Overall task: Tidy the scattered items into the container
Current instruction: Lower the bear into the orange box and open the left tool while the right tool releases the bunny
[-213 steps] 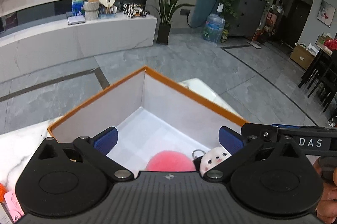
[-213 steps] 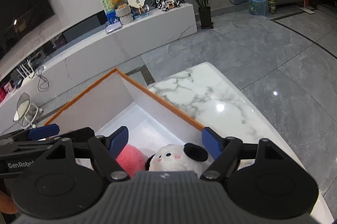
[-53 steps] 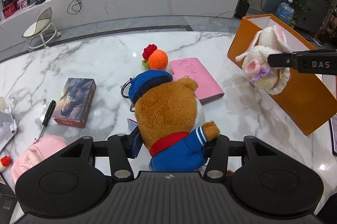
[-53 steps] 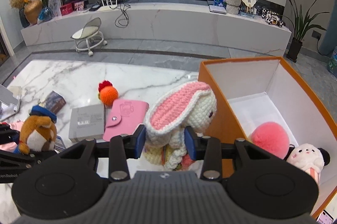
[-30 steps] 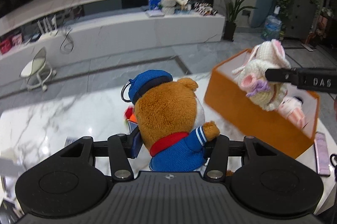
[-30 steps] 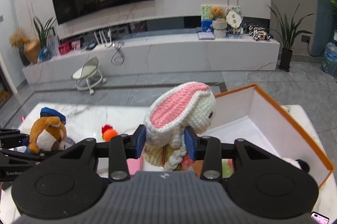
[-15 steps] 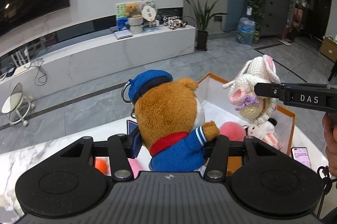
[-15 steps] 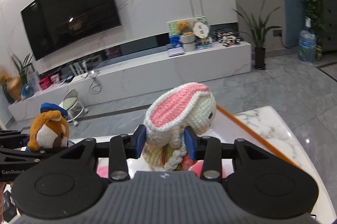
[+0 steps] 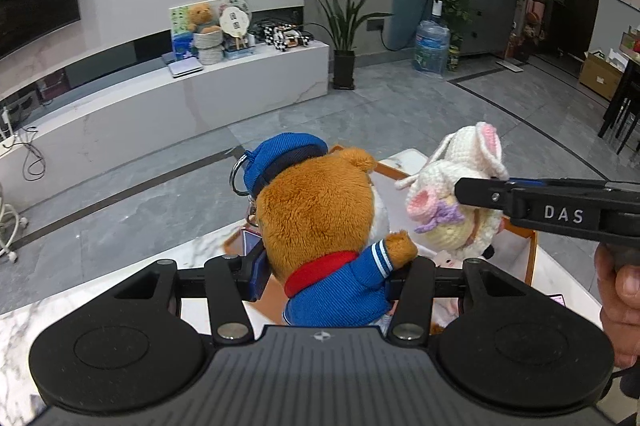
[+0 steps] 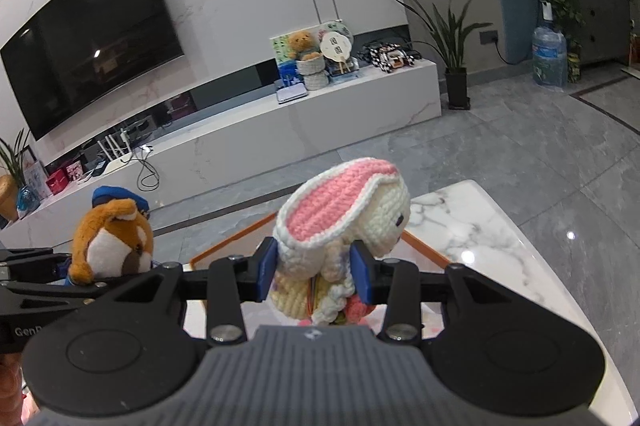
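Note:
My left gripper (image 9: 326,274) is shut on a brown plush bear (image 9: 320,222) with a blue cap and blue jacket; it also shows at the left of the right wrist view (image 10: 114,240). My right gripper (image 10: 316,272) is shut on a cream crocheted bunny (image 10: 348,222) with pink ears, which also shows in the left wrist view (image 9: 456,197). Both toys hang over the orange box (image 9: 530,252), whose rim (image 10: 224,246) shows just behind the bunny. A bit of a white toy inside the box shows between the left gripper's fingers.
The box stands on a white marble table (image 10: 480,226) whose far right corner ends close behind it. A phone (image 9: 558,300) lies right of the box. Grey floor, a long TV bench (image 10: 320,113) and a potted plant (image 10: 452,37) lie beyond.
Both grippers have moved forward and down toward the box with their toys. The box interior has dropped mostly out of sight beneath the toys.

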Demonstrator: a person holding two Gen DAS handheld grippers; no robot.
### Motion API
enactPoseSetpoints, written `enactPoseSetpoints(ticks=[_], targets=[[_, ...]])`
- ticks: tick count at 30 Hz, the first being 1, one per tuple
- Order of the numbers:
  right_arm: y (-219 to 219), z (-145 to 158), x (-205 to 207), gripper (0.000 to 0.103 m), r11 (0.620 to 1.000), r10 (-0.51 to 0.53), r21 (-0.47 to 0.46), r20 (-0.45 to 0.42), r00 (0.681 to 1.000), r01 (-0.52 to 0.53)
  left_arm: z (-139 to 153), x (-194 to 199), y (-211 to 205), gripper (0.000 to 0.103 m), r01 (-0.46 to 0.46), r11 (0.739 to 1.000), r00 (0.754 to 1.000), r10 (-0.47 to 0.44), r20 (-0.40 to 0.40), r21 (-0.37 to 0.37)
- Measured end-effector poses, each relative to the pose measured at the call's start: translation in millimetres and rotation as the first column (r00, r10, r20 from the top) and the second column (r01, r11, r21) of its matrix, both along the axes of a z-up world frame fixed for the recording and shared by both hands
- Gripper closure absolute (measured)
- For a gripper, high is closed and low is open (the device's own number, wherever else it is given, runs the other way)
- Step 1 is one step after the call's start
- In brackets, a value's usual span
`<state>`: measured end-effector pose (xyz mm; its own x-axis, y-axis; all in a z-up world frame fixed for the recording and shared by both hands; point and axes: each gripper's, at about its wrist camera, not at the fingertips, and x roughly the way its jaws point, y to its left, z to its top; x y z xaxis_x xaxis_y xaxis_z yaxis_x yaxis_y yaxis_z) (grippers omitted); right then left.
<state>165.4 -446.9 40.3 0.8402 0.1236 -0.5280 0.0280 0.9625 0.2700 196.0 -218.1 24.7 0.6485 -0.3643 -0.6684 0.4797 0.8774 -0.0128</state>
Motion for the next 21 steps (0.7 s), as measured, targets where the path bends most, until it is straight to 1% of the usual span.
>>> enactPoseSetpoints(ticks=[6,12,18,21], targets=[[-14,-16,12,0.060,1.000,-0.027,0.015,-0.021,0.999,0.028,-15,10,-20,0.046,0.024,1.000,0.999,-0.024,-0.022,0.003],[-18,-33,28,0.060,1.000,-0.017,0.019,-0.048,0.999,0.018,-31,24,-34,0.046,0.032,0.999,0.998,-0.031,-0.051,0.008],[-26,-42,39,0.061,0.999,-0.028,0.027,-0.056,0.998,0.029,-47,38,-42,0.046,0.031,0.999,0.996,-0.030,-0.079,0.010],[-17,-46,45,0.061,1.000,-0.022,-0.007,-0.053,0.998,0.022,-55,44,-46,0.046,0.031,0.999,0.995,-0.029,-0.091,0.012]])
